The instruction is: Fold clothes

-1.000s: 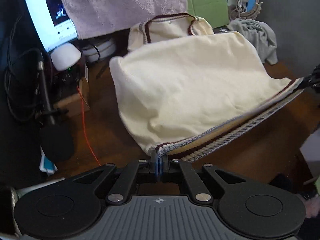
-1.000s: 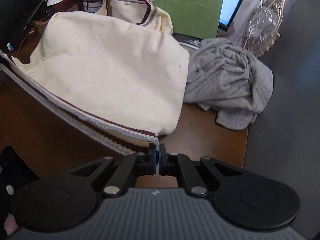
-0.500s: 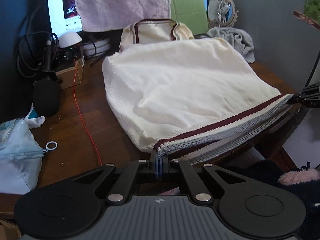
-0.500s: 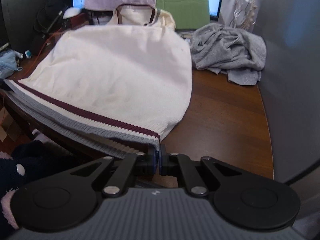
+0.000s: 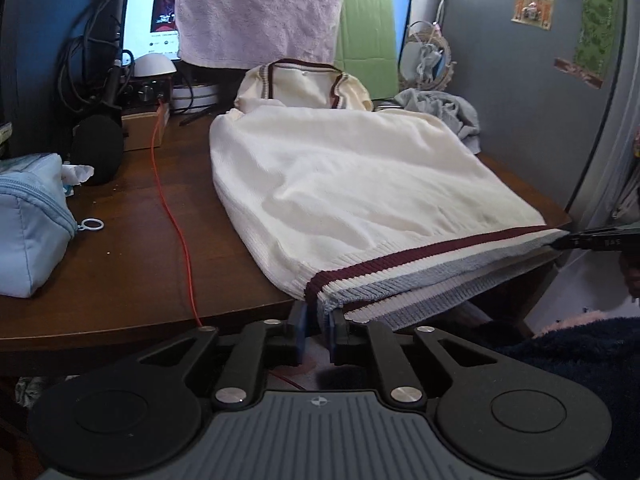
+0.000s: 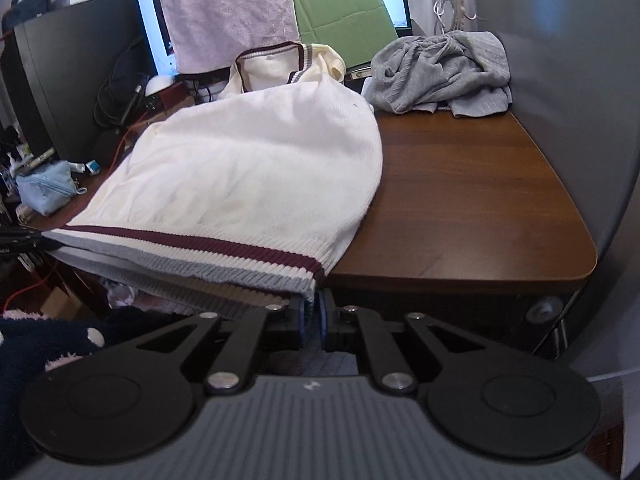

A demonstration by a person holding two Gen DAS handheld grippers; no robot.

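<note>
A cream knit sweater with a maroon and grey striped hem lies spread on the brown desk, its collar at the far side and its hem hanging over the near edge. My left gripper pinches the hem's left corner, jaws slightly parted around the fabric. My right gripper pinches the hem's right corner just off the desk edge. The sweater also fills the right wrist view. The right gripper's tip shows at the far right of the left wrist view.
A crumpled grey garment lies at the desk's back right. A light blue pouch, a black microphone and an orange cable are on the left. Monitors, a pink towel and a green board stand behind.
Both grippers have pulled the hem back toward the near desk edge, drawing the sweater flatter. The jaws of both now stand slightly wider around the hem than before.
</note>
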